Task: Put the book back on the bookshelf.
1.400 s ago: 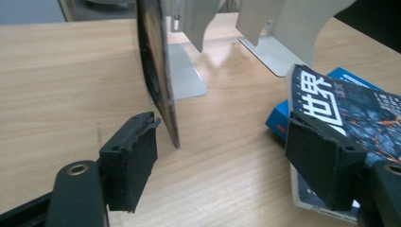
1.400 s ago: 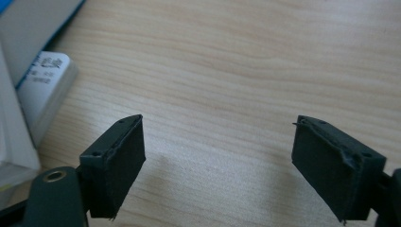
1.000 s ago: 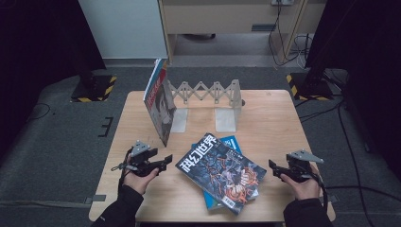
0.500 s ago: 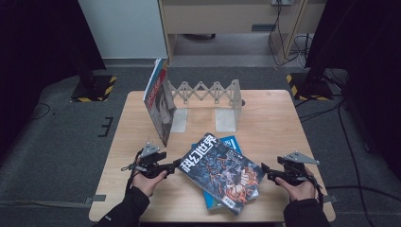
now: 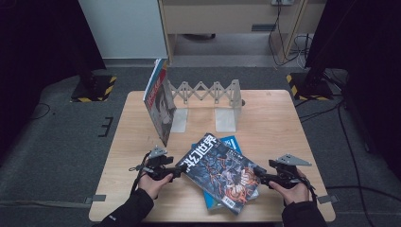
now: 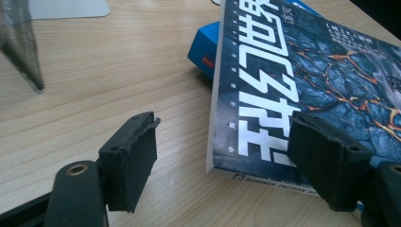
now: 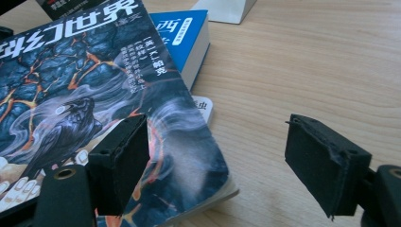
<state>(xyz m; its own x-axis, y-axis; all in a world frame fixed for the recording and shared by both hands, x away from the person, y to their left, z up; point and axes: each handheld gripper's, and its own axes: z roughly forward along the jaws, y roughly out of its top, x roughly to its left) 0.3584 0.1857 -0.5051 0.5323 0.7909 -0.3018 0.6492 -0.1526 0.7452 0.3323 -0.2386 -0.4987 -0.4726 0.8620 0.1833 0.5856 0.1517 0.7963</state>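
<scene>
Lying at six o'clock on the table (image 5: 283, 123), the dark magazine (image 5: 222, 172) tops a blue book (image 5: 232, 142). We log the left gripper (image 5: 178, 170) and right gripper (image 5: 257, 174) both gaping at its corners, seemingly untouching.

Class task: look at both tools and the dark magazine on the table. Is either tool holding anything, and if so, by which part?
Nothing is held. The left tool and right tool both stand open, each astride an edge of the dark magazine, pads not pressing it.
</scene>
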